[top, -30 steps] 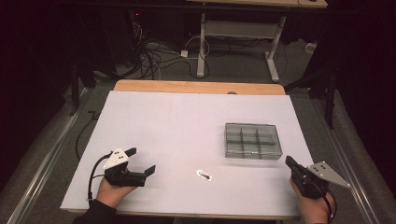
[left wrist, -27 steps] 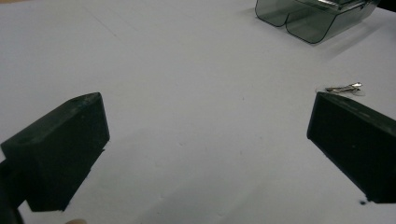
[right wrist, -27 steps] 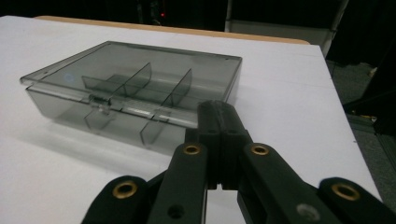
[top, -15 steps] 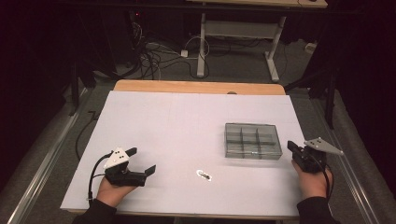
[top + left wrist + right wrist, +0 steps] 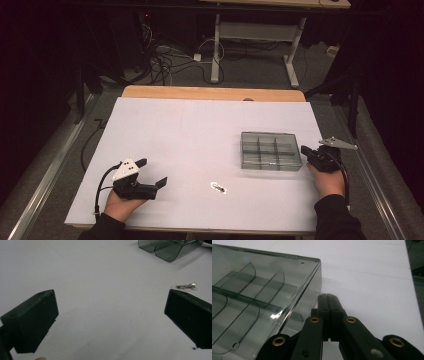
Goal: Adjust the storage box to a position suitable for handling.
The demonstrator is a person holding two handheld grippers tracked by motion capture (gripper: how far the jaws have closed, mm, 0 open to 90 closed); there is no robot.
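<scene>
On the white surface (image 5: 200, 130), the right hand-held gripper (image 5: 306, 151), jaws pressed together, sits just beside the clear compartment box (image 5: 270, 150), seemingly to nudge it, while the left hand-held gripper (image 5: 151, 173) rests spread near a small metal piece (image 5: 218, 187).

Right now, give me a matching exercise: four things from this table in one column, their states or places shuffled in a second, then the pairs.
Things:
1. left gripper
2. right gripper
3. clear divided box
4. small metal piece

States or places:
A. jaws shut, tips beside the box's right wall
B. lies flat between the two hands
C. jaws wide apart, nothing between them
D. stands on the table's right half, compartments empty

Pairs: 1-C, 2-A, 3-D, 4-B
</scene>
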